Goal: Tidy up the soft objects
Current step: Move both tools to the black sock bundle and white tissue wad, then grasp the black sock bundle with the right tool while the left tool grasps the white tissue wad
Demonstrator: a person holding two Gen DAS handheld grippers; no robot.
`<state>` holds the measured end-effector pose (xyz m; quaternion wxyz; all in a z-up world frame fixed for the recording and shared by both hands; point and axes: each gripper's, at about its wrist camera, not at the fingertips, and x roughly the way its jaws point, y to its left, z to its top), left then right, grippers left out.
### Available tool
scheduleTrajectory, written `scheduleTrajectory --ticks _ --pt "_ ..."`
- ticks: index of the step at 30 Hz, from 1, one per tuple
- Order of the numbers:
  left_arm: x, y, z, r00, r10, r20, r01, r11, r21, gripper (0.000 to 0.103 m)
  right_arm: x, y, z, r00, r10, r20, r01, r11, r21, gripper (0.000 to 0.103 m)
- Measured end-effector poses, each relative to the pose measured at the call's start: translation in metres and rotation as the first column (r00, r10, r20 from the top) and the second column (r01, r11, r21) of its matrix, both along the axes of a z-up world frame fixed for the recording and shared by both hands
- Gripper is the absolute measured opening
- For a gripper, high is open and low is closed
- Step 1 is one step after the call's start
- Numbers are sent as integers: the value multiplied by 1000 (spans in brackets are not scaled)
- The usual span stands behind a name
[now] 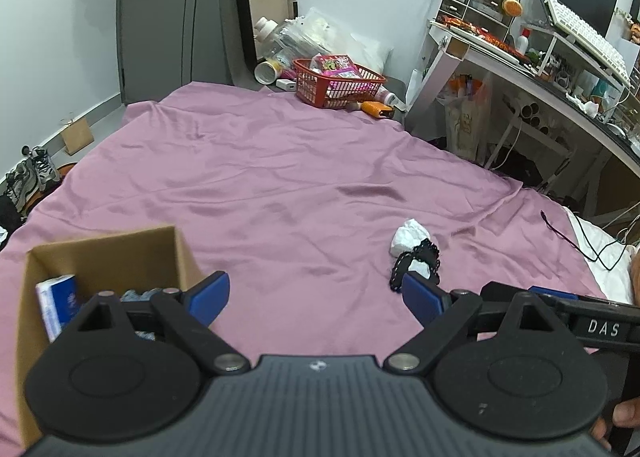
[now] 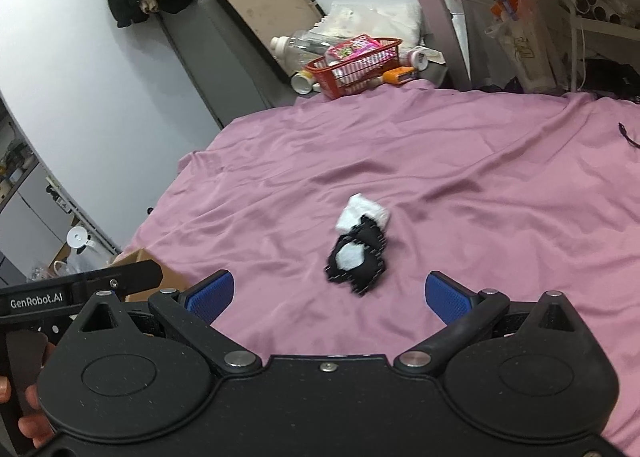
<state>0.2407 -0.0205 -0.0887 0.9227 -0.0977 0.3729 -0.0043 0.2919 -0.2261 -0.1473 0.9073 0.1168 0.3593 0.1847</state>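
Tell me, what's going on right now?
Both grippers, left and right, open, empty. Black-and-white soft toy on the pink sheet, ahead of right. Path clear.

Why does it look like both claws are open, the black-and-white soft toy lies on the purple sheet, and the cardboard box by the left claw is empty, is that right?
Not quite: the cardboard box is not empty. The left wrist view shows a blue-and-white pack and some grey fabric inside. The rest holds: left claw and right claw are open, and the soft toy lies on the purple sheet.
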Motion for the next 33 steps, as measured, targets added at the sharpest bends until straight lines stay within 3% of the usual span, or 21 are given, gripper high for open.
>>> scheduleTrajectory --ticks 10,12,17,19,21,26,33 --pt "46 -17 -17 998 28 -50 -26 999 24 92 49 -1 -28 999 40 22 -41 999 34 98" --pt "53 -17 -19 998 23 -63 -22 999 23 92 59 6 -40 998 59 11 -59 998 25 88" --pt "67 -18 -22 997 27 -74 -23 998 59 92 73 19 -66 994 101 -38 -100 995 28 78" --pt "73 -19 -25 996 38 -85 -33 998 58 92 76 21 -75 992 117 -39 -116 993 31 67" --pt "81 -21 -28 994 46 -100 -40 998 57 92 78 21 -80 991 123 -42 -123 992 16 39" --pt "100 -34 -37 994 33 -104 -25 997 79 92 78 13 -78 991 128 -40 -129 992 -4 30" --pt "123 -62 -46 995 -1 -101 9 997 81 92 80 -14 -74 995 87 -56 -86 996 15 29"
